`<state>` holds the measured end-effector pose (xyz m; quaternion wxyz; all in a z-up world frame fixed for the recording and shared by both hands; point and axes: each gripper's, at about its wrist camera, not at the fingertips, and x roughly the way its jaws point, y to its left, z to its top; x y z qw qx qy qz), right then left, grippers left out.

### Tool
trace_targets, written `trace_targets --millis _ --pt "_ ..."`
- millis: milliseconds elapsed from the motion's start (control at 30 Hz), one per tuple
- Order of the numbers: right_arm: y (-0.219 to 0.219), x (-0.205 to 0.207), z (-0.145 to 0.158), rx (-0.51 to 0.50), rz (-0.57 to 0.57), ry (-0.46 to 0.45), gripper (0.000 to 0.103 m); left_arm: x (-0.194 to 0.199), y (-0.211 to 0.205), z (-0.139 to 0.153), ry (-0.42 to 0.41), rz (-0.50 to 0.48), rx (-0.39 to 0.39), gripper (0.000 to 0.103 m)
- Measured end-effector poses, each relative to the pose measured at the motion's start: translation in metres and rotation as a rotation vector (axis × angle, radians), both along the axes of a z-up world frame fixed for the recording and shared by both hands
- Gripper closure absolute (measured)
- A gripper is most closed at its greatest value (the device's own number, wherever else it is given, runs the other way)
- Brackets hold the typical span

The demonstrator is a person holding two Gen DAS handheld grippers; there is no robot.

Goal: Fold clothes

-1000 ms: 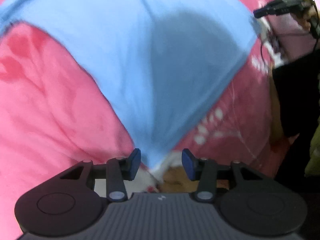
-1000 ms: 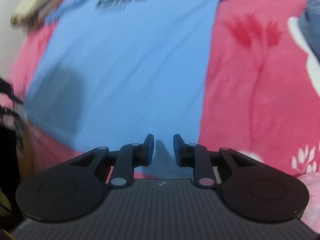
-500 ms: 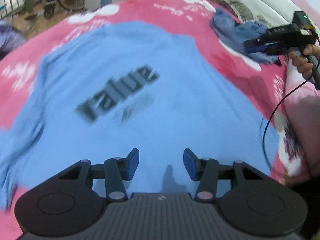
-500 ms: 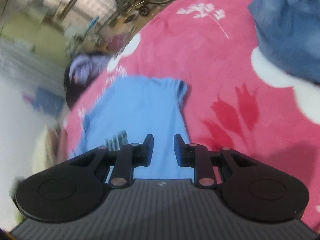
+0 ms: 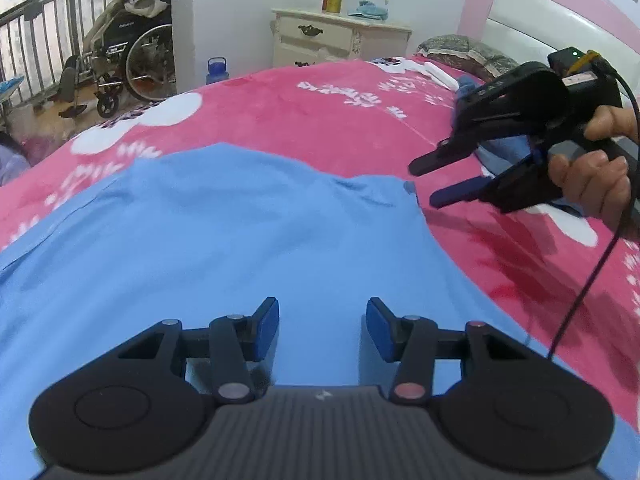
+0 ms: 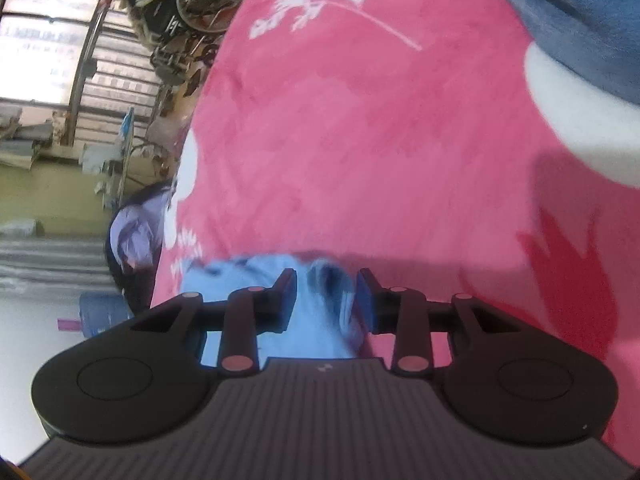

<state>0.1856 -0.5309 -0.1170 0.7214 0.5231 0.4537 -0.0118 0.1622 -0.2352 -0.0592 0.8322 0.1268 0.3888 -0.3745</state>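
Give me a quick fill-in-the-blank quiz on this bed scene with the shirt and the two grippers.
1. The light blue T-shirt lies spread on a ____ floral blanket.
2. The left gripper hovers over the shirt with its jaws ____.
3. The right gripper is near the shirt's ____.
4. Beside the railing stands a folded ____.

Missing words: pink; open; sleeve; wheelchair

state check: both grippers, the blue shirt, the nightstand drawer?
left gripper: open, empty, over the shirt
right gripper: open, empty, at the shirt's far corner
light blue shirt: spread flat on the pink blanket, unfolded
nightstand drawer: closed
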Motion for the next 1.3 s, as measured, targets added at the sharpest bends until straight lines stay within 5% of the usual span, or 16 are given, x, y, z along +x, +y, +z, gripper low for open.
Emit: trace_targets --millis 133,200,367,633,800,1000,1167,1300 --pt "0.006 0.012 -0.006 -0.034 0.044 -0.020 0.074 0.005 -0.013 -0.009 0.008 0.005 -0.014 0.054" --pt "0.010 0.016 -0.007 -0.068 0.080 -0.038 0.098 0.004 -0.015 -0.015 0.000 0.002 -0.013 0.054" --pt "0.028 0.009 0.025 -0.230 0.176 -0.221 0.099 0.000 -0.010 -0.024 -0.030 -0.013 -0.035 0.053" --pt "0.115 -0.026 0.078 -0.487 0.655 -0.567 0.099 0.002 0.006 -0.029 -0.025 -0.018 -0.117 0.053" --pt "0.138 -0.044 0.068 -0.571 0.885 -0.577 0.096 0.004 0.013 -0.031 -0.026 -0.031 -0.152 0.053" --pt "0.099 -0.048 0.071 -0.298 0.827 -0.583 0.091 0.000 0.010 -0.035 -0.069 -0.058 -0.135 0.053" --pt "0.051 -0.036 0.066 -0.051 0.578 -0.570 0.082 0.000 0.010 -0.037 -0.073 -0.061 -0.137 0.052" --pt "0.024 -0.012 0.036 -0.004 0.366 -0.415 0.080 0.000 0.009 -0.037 -0.077 -0.058 -0.133 0.051"
